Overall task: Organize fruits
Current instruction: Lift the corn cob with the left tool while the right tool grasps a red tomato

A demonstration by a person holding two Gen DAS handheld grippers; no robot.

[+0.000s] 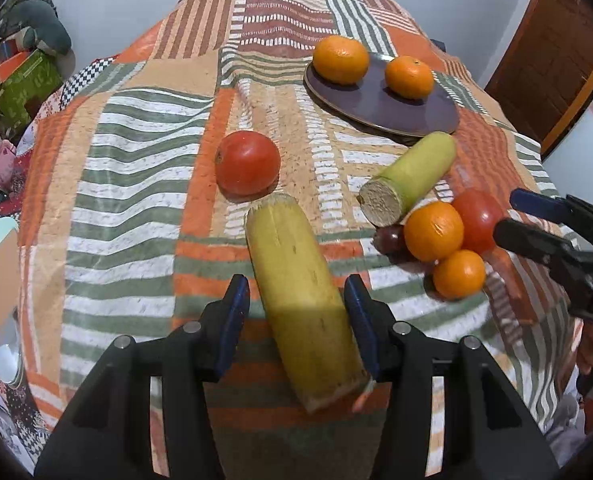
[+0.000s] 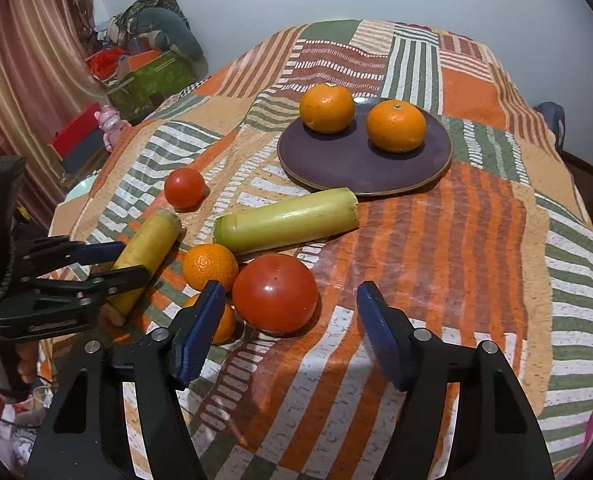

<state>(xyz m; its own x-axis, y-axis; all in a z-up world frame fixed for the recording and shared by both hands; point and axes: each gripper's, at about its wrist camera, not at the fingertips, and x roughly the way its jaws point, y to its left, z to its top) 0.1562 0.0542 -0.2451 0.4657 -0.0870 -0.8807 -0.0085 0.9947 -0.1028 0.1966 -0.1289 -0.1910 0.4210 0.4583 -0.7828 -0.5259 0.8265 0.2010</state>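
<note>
The left gripper (image 1: 296, 308) had its jaws spread on either side of a yellow sugarcane piece (image 1: 300, 300) that lay on the patchwork cloth (image 1: 136, 168) covering the tabletop; the blue pads stood just beside the stalk, and whether they touched it could not be told. The right gripper (image 2: 290, 320) hung with its jaws wide apart and nothing between them, just in front of a large tomato (image 2: 275, 293). Beside that tomato sat two oranges (image 2: 210, 266), one partly hidden behind the left pad. A greener sugarcane piece (image 2: 286, 219) lay between this cluster and the purple plate (image 2: 336, 168), which carried two more oranges (image 2: 327, 108), apart from each other. A smaller tomato (image 2: 184, 187) rested alone on the cloth, near the far end of the yellow stalk.
</note>
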